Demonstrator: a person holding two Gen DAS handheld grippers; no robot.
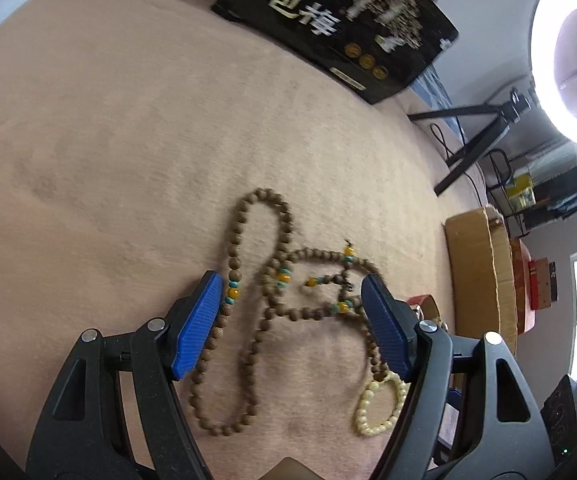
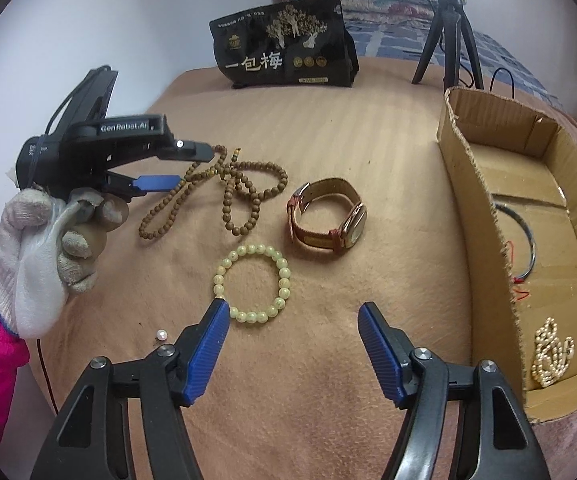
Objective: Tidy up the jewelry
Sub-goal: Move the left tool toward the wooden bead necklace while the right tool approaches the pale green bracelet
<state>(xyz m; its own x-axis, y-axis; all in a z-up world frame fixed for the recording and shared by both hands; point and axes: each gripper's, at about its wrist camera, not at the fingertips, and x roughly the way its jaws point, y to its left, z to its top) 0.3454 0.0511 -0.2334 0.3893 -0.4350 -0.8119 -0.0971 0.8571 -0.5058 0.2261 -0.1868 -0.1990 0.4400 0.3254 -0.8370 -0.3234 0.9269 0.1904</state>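
- The left claw (image 2: 176,166), gripped by a white-gloved hand (image 2: 48,236), stands with its blue pads spread wide over the brown wooden bead necklace (image 1: 248,320); nothing is between them yet. Its housing reads "GenRobot.AI".
- The necklace lies tangled in loops on the tan blanket (image 1: 108,140), with turquoise and amber accent beads near the middle. Judged from this, the step in hand is picking it up. It would go best to close on a spot where several strands cross, near the accent beads, so the whole string lifts together and no loop trails or snags the neighbours.
- A loose pearl (image 2: 162,335) sits alone on the blanket near the front, easy to overlook.
- The pale green bead bracelet (image 2: 252,284) lies just beside the necklace's lower end; lift clear of it.
- The right claw (image 2: 292,320) hangs open and empty, its left pad touching or just over the bracelet's rim.
- The leather-strapped watch (image 2: 328,220) lies on its side, apart from the beads.
- The black bag (image 2: 284,40) at the back reads "一包梅"; its smaller print is illegible.
- The cardboard box (image 2: 480,208) on the right already holds a thin bangle (image 2: 524,232) and a pearl strand (image 2: 548,352), the likely destination.
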